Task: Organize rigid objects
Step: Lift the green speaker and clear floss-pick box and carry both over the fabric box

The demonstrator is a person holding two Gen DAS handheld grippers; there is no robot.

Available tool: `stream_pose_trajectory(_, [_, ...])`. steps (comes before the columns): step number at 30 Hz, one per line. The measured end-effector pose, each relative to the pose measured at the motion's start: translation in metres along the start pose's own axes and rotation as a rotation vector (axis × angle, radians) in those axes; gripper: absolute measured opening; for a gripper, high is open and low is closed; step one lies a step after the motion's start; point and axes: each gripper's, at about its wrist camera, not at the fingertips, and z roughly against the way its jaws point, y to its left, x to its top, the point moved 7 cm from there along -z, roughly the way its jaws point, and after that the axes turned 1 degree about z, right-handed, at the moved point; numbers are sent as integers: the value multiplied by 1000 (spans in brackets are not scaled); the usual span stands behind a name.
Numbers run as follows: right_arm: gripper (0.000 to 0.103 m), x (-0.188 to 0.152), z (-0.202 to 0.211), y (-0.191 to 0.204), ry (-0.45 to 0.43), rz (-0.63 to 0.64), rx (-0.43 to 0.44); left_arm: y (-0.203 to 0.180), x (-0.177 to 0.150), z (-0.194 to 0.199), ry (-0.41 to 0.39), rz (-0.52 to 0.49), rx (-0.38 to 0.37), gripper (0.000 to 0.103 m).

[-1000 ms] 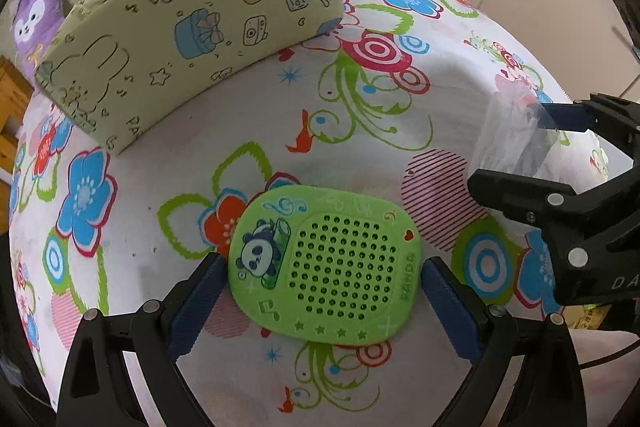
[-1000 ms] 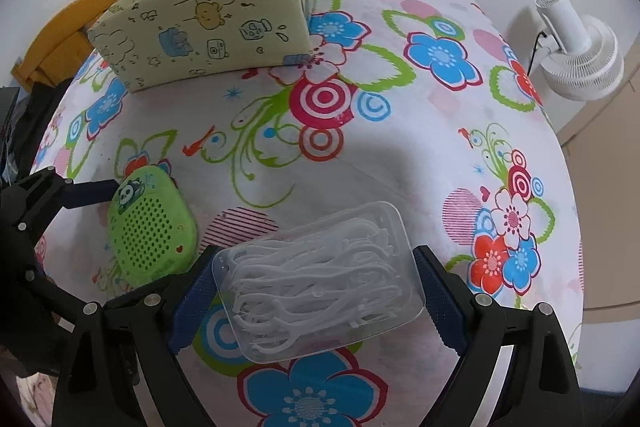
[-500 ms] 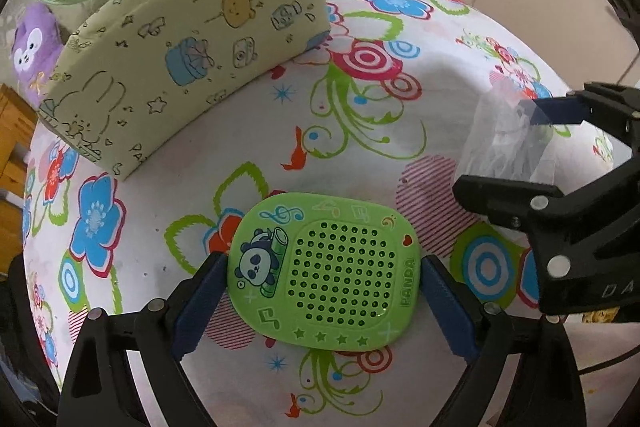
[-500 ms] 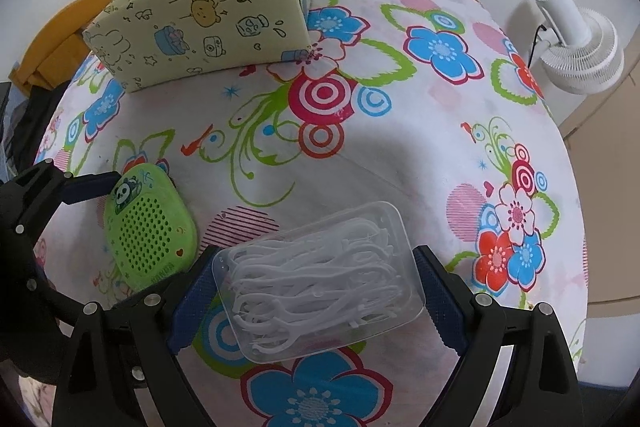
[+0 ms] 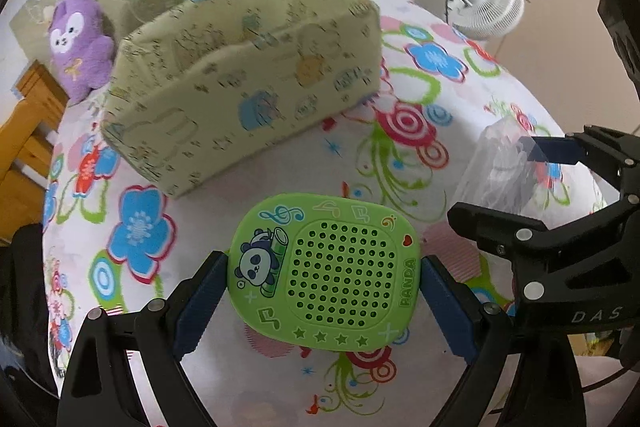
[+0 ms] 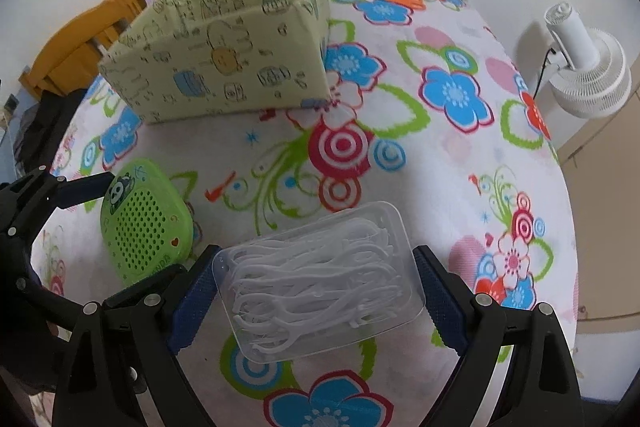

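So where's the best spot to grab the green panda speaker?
By its two short side edges, as the left gripper does now. The green panda speaker is flat and wide with rounded corners, so the jaws come in level from the near edge and squeeze across its width.

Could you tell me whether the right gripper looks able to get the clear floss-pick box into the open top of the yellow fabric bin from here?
Probably yes: the right gripper already clamps the floss-pick box, and only bare tablecloth lies before the bin.
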Motion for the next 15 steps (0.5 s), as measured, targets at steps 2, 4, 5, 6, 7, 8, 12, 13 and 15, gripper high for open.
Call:
stream_pose_trajectory(2, [94,6,3,1,-7,3,6,3,4,5,-11,13,9,95])
stream_pose_trajectory(4, [94,13,7,2,-7,4,14,6,10,10,-21,22,25,95])
stream_pose_trajectory(5, [94,16,9,3,-13,6,16,6,14,11,-27,24,33,95])
stream_pose_trajectory(6, [94,20,11,3,-19,8,19,8,16,14,-33,27,41,95])
stream_pose_trajectory(7, [94,23,13,4,-23,9,20,9,19,16,-38,32,48,95])
stream_pose_trajectory(8, [94,25,15,4,-25,9,22,10,21,18,-42,37,52,95])
stream_pose_trajectory(12, [94,35,21,2,-24,6,8,13,29,27,-56,64,64,95])
stream_pose_trajectory(13, [94,39,23,1,-25,5,1,13,32,27,-59,73,65,95])
stream_pose_trajectory(15, [94,42,27,-1,-30,2,0,15,36,32,-67,91,67,95])
